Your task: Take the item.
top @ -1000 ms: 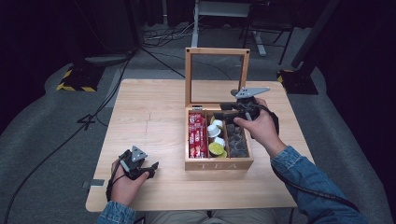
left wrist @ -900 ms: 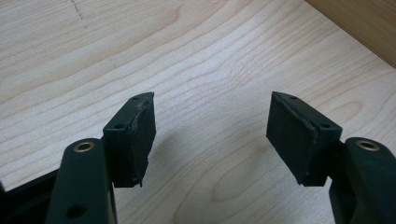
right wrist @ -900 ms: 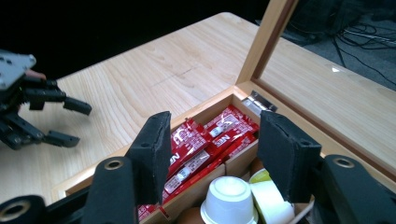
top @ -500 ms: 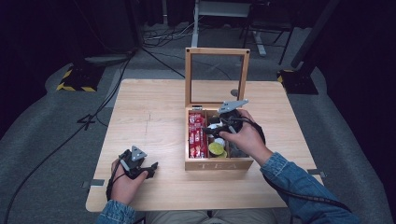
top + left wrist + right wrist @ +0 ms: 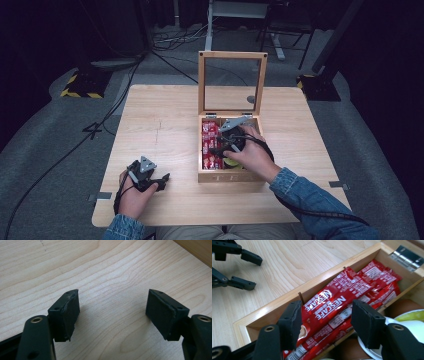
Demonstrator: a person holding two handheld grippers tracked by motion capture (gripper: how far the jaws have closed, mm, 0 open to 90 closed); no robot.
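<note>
- Wooden box (image 5: 231,175) is sitting on the worktop (image 5: 165,130), right of centre, w/ its glass-paned lid (image 5: 232,82) standing upright at the far side.
- Left compartment of the box is holding red Nescafe sachets (image 5: 332,307), lying lengthwise, stacked on each other; in the high view they're showing as a red strip (image 5: 210,145).
- Right gripper (image 5: 325,322) is hanging inside the box, over the sachets, jaws apart w/ the top sachet between them; can't tell if the pads are touching it.
- In the high view the right gripper (image 5: 222,148) is sitting low in the box, w/ the person's right hand (image 5: 250,155) covering most of the right-hand compartments.
- A lime-green-topped pod (image 5: 412,315) and a white-rimmed one (image 5: 372,352) are showing just right of the sachets, across the divider; a bit of green (image 5: 231,162) is peeking out near the hand in the high view.
- Metal hinge (image 5: 407,255) is sitting at the box's far edge.
- Left gripper (image 5: 159,181) is resting on the worktop near the front-left, well apart from the box, held in the left hand (image 5: 132,192).
- Left gripper view: jaws (image 5: 112,312) are standing wide apart over bare wood, nothing between them.
- Denim sleeves are covering both forearms; right one (image 5: 310,200) is reaching in from near-right.
</note>
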